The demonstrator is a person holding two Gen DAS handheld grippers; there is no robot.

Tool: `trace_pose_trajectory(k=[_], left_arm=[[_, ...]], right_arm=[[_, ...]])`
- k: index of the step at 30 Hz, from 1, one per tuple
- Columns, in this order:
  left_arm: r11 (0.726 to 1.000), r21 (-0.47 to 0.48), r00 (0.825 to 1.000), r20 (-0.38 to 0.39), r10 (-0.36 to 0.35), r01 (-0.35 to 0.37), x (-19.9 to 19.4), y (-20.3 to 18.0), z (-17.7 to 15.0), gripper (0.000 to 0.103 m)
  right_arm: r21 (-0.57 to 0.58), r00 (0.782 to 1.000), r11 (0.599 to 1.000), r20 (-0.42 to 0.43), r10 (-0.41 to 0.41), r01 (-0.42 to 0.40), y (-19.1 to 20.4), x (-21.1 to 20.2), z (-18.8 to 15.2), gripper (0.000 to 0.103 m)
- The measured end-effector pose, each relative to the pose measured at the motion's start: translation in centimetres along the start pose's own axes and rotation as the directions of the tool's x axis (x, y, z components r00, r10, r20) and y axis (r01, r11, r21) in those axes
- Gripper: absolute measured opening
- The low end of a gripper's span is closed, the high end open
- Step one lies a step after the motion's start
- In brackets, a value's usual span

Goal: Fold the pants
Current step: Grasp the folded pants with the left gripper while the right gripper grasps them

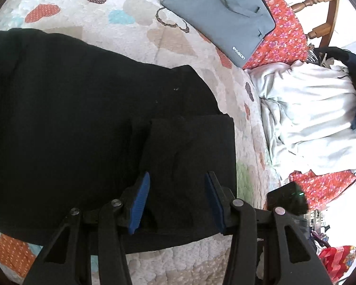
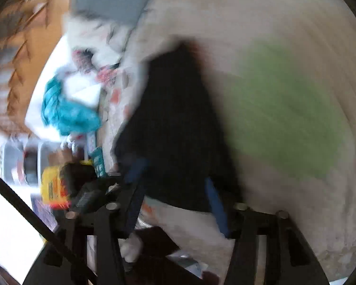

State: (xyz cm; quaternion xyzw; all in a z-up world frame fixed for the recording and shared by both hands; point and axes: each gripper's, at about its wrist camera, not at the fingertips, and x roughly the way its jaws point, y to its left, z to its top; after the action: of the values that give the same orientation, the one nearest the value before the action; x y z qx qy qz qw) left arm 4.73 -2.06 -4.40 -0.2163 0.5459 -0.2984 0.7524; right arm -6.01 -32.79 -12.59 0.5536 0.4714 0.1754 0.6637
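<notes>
Left gripper, with its blue-padded black fingers, stands wide apart over the near edge of the black fabric pants; I hold nothing in it, and the pads hover just above a folded-over panel of cloth. Right gripper appears in a heavily motion-blurred view; its blue pads look spread with dark cloth between or beneath them, but I cannot tell whether they grip it.

Location: the pants lie flat on the white quilted bedcover with coloured heart patches, filling the left and centre of the left wrist view. A grey zipped laptop sleeve and a crumpled pale grey garment lie well apart from them, towards the far and right sides.

Step in hand, as I judge it: one end of the pants is already doubled over, forming the squared panel just beyond my left fingers, so the fold is partly made. The next move calls for closing on that doubled edge with both tools at matching corners, then carrying it across evenly, since loose layers may slip apart.

Orientation: the long axis runs from the far left of the left wrist view towards the near right; which end is the waistband I cannot tell.
</notes>
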Motion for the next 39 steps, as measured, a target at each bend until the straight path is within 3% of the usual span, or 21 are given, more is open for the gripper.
trace_pose_trajectory(k=[1, 3, 5, 7, 10, 13, 16, 18, 20, 23, 25, 27, 29, 33, 34, 39], left_arm=[[1.000, 0.000, 1.000, 0.001, -0.003, 0.003, 0.0, 0.2, 0.0, 0.046], [1.000, -0.003, 1.000, 0.002, -0.009, 0.009, 0.2, 0.3, 0.5, 0.046], [1.000, -0.008, 1.000, 0.016, -0.015, 0.015, -0.9, 0.4, 0.8, 0.046], [1.000, -0.013, 0.998, 0.058, -0.026, 0.027, -2.9, 0.7, 1.0, 0.046], [0.999, -0.051, 0.987, 0.159, -0.010, 0.018, -6.9, 2.2, 2.0, 0.049], [0.986, -0.161, 0.957, 0.276, 0.084, -0.041, -11.6, 5.6, 2.7, 0.054], [0.948, -0.315, 0.926, 0.341, 0.162, -0.050, -15.2, 10.3, 1.6, 0.054], [0.924, -0.378, 0.917, 0.351, 0.192, -0.049, -16.3, 12.5, 0.5, 0.054], [0.901, -0.433, 0.920, 0.340, 0.197, -0.033, -16.6, 14.6, -0.9, 0.054], [0.879, -0.477, 0.938, 0.293, 0.184, -0.024, -15.5, 16.4, -2.5, 0.054], [0.875, -0.483, 0.945, 0.267, 0.188, -0.038, -14.4, 16.7, -3.1, 0.054], [0.885, -0.463, 0.939, 0.280, 0.201, -0.051, -14.3, 16.2, -3.2, 0.057], [0.892, -0.449, 0.939, 0.286, 0.192, -0.046, -14.1, 15.6, -3.1, 0.060], [0.883, -0.468, 0.951, 0.288, 0.110, 0.039, -13.0, 15.3, -3.1, 0.064], [0.886, -0.462, 0.954, 0.279, 0.109, 0.034, -12.6, 15.1, -3.2, 0.064], [0.911, -0.407, 0.942, 0.275, 0.194, -0.069, -11.8, 13.1, -3.2, 0.064]], right_arm=[[0.023, 1.000, 1.000, 0.005, 0.009, -0.009, -0.6, -0.4, 0.0, 0.007], [0.034, 0.999, 0.999, 0.035, 0.007, -0.008, -0.4, -1.2, -0.4, 0.010], [-0.022, 0.998, 1.000, 0.054, -0.020, 0.021, 1.5, -1.9, -0.7, 0.042], [-0.065, 0.996, 0.997, 0.077, -0.044, 0.049, 3.4, -2.3, -1.0, 0.063], [-0.161, 0.996, 0.985, 0.064, -0.058, 0.068, 6.7, -1.5, -1.1, 0.064], [-0.248, 0.994, 0.962, 0.026, -0.108, 0.111, 9.4, 0.4, -0.8, 0.064], [-0.315, 0.988, 0.940, -0.037, -0.148, 0.129, 12.0, 4.4, -0.9, 0.064], [-0.373, 0.982, 0.918, -0.081, -0.173, 0.131, 14.0, 7.4, -1.2, 0.064], [-0.446, 0.967, 0.885, -0.134, -0.215, 0.135, 16.8, 11.3, -1.6, 0.064], [-0.543, 0.932, 0.825, -0.194, -0.306, 0.157, 20.3, 17.5, -2.3, 0.065], [-0.600, 0.896, 0.777, -0.216, -0.387, 0.191, 22.4, 21.8, -2.7, 0.067], [-0.637, 0.856, 0.735, -0.224, -0.466, 0.233, 23.8, 25.1, -2.8, 0.067], [-0.674, 0.798, 0.675, -0.212, -0.564, 0.298, 24.9, 28.9, -3.0, 0.067], [-0.724, 0.680, 0.549, -0.151, -0.717, 0.418, 25.9, 34.9, -3.1, 0.067], [-0.730, 0.662, 0.530, -0.143, -0.736, 0.432, 26.0, 35.8, -3.2, 0.068], [-0.791, 0.478, 0.380, -0.127, -0.869, 0.480, 25.6, 41.3, -4.2, 0.084]])
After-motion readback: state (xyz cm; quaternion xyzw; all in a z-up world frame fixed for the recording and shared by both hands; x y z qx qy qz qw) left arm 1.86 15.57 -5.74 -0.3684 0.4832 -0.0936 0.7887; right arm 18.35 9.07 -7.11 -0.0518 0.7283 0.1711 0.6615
